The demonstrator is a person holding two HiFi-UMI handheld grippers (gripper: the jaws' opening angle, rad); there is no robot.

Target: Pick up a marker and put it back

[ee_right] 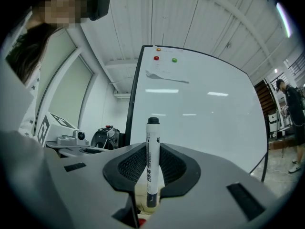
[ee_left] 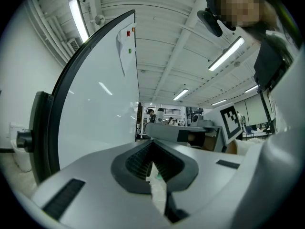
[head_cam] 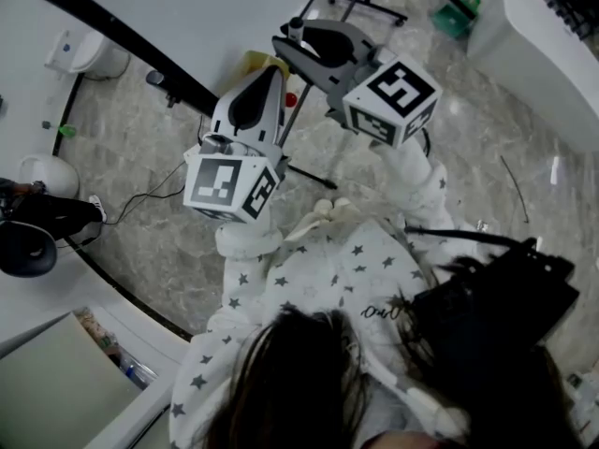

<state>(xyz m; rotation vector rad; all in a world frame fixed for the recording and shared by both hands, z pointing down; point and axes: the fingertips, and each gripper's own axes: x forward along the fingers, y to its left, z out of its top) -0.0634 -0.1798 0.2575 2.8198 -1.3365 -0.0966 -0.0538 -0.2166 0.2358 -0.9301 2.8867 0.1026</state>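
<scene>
My right gripper [ee_right: 152, 168] is shut on a white marker [ee_right: 152, 156] with a black cap, which stands upright between the dark ribbed pads. Seen from the head view, the right gripper [head_cam: 292, 43] is raised toward the whiteboard [head_cam: 187, 17], with the marker's cap [head_cam: 296, 28] sticking out of it. The left gripper [head_cam: 271, 73] is held up beside it, lower and to the left. Its jaws [ee_left: 152, 163] meet at the tips and hold nothing. The whiteboard [ee_right: 200, 109] fills the view ahead of the marker.
Red [ee_right: 156, 58] and green [ee_right: 174, 60] magnets sit near the board's top edge. The board's black stand legs [head_cam: 365, 3] rest on the marble floor. A white desk [head_cam: 533, 36] stands at the right, a green object [head_cam: 454, 17] beside it. A black bag [head_cam: 496, 297] hangs at my right side.
</scene>
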